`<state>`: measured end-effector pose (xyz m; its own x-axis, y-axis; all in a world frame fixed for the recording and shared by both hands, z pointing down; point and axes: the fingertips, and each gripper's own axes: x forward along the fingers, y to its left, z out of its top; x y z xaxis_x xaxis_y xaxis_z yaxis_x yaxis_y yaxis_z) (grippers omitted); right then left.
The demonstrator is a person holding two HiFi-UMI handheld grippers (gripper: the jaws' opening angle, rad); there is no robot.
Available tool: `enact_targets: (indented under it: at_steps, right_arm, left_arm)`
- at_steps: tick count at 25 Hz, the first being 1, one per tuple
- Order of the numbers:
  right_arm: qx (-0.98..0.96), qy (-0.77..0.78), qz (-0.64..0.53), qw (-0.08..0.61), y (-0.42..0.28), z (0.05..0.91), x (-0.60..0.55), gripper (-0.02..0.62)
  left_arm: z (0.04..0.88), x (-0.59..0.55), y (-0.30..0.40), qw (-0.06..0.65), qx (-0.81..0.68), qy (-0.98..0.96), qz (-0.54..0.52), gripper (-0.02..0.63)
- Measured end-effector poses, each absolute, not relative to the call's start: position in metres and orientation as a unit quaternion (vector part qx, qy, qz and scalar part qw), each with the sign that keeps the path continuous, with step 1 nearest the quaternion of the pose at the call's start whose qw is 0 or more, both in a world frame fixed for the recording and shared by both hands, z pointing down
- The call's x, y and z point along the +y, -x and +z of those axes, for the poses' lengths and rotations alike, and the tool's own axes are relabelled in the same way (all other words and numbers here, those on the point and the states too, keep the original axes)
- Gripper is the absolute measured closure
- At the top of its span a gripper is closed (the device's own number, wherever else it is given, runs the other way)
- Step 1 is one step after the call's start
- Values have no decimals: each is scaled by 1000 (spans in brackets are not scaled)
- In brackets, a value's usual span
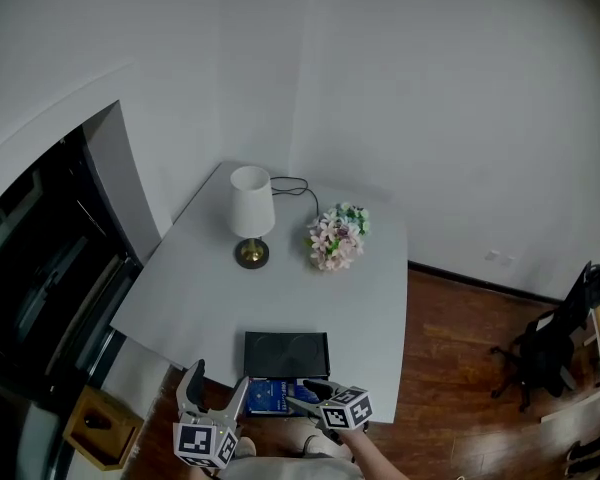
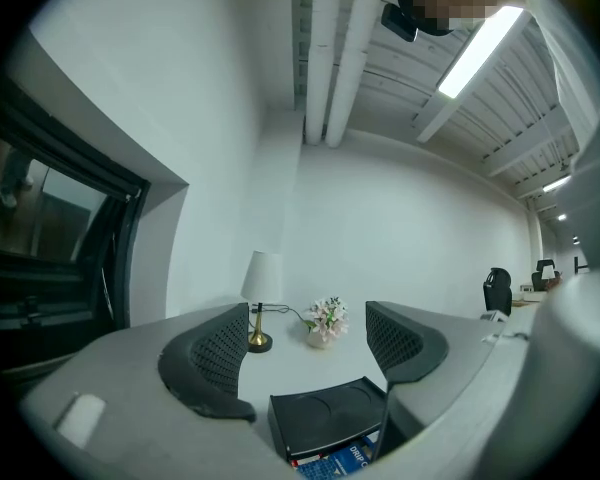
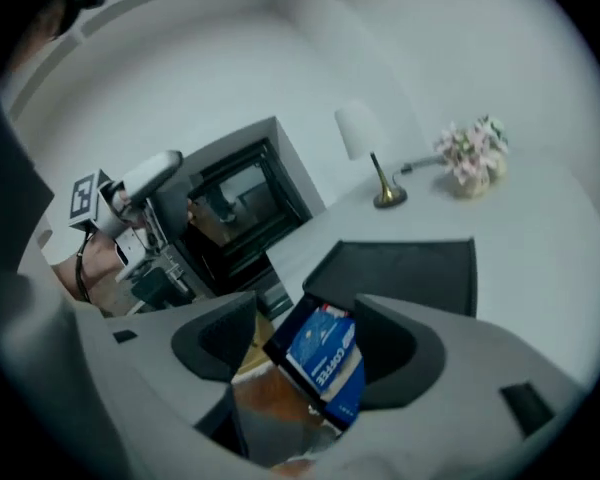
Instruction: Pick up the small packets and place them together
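Grey jaws of the right gripper (image 3: 300, 340) are spread apart, and a blue packet (image 3: 328, 360) lies between them, not pinched. The left gripper (image 2: 305, 353) is spread too, with nothing in it. Both are by the black tray (image 2: 330, 413) at the near edge of the white table (image 1: 280, 308).

Blue, white-lettered packets (image 1: 272, 396) lie flat together at the near edge of the table (image 1: 280, 298).
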<state>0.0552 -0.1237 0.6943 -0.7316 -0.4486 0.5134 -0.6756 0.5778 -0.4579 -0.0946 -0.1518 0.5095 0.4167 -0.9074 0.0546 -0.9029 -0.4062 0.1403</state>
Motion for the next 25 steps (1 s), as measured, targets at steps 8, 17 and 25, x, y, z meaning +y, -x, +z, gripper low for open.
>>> enact_targets:
  at_steps: [8, 17, 25]
  right_arm:
    - [-815, -297, 403, 291, -37, 784, -127, 299]
    - [-786, -335, 396, 336, -35, 809, -144, 367]
    - [-777, -360, 367, 363, -42, 810, -148, 481]
  left_arm:
    - [515, -151, 102, 78, -549, -832, -11, 239]
    - [520, -147, 116, 84, -561, -823, -9, 239]
    - [526, -149, 120, 93, -565, -819, -9, 239]
